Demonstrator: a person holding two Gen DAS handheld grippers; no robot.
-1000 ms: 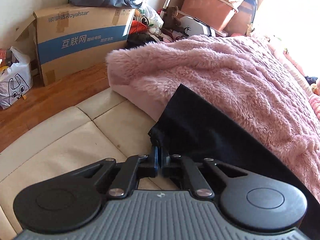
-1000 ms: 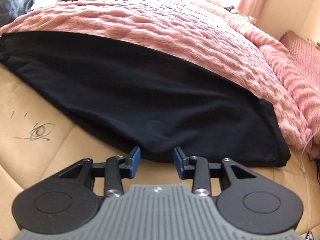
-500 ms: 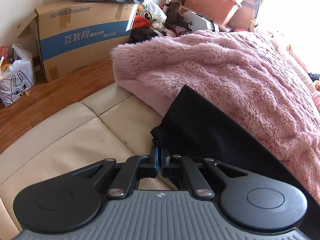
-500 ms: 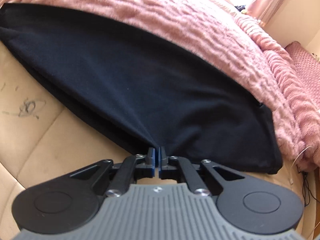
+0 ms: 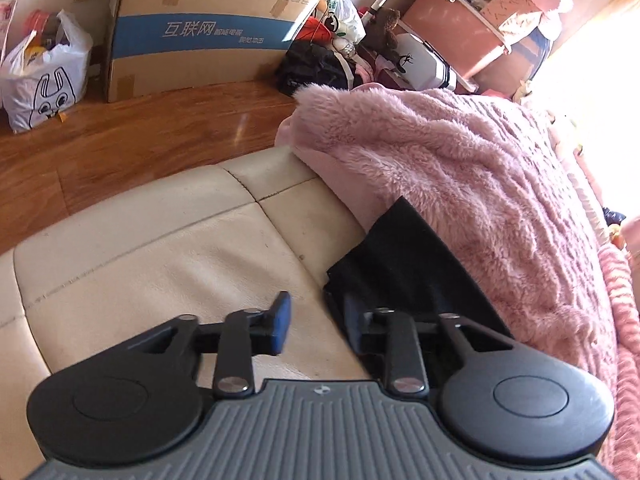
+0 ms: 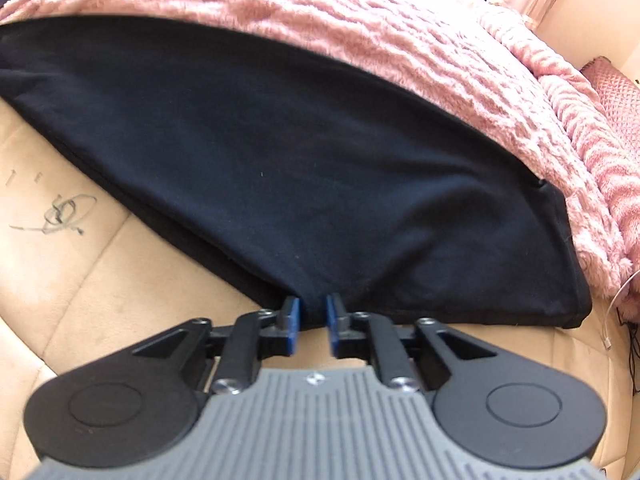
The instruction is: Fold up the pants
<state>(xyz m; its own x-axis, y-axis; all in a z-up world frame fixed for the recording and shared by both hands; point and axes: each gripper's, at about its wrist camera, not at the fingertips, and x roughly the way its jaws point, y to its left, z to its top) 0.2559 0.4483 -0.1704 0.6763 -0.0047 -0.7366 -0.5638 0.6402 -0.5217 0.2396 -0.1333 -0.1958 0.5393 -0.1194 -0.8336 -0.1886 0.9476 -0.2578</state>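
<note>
The black pants (image 6: 300, 168) lie folded lengthwise on the cream leather cushion (image 5: 160, 256), their far edge against a pink fluffy blanket (image 6: 400, 28). In the left wrist view one narrow end of the pants (image 5: 400, 264) lies just ahead of the right finger. My left gripper (image 5: 316, 320) is open and holds nothing, its left finger over bare cushion. My right gripper (image 6: 312, 320) is open by a narrow gap at the near edge of the pants, and the cloth edge sits right at its fingertips.
The pink blanket (image 5: 460, 168) covers the bed to the right. Beyond the cushion edge is wooden floor (image 5: 120, 132) with a large cardboard box (image 5: 200, 28), a white plastic bag (image 5: 44, 80) and piled clutter. A pen scribble (image 6: 60, 216) marks the cushion.
My left gripper has opened and let go of the pants end, which now lies on the cushion. My right gripper, shut on the near edge half a second ago, has opened slightly.
</note>
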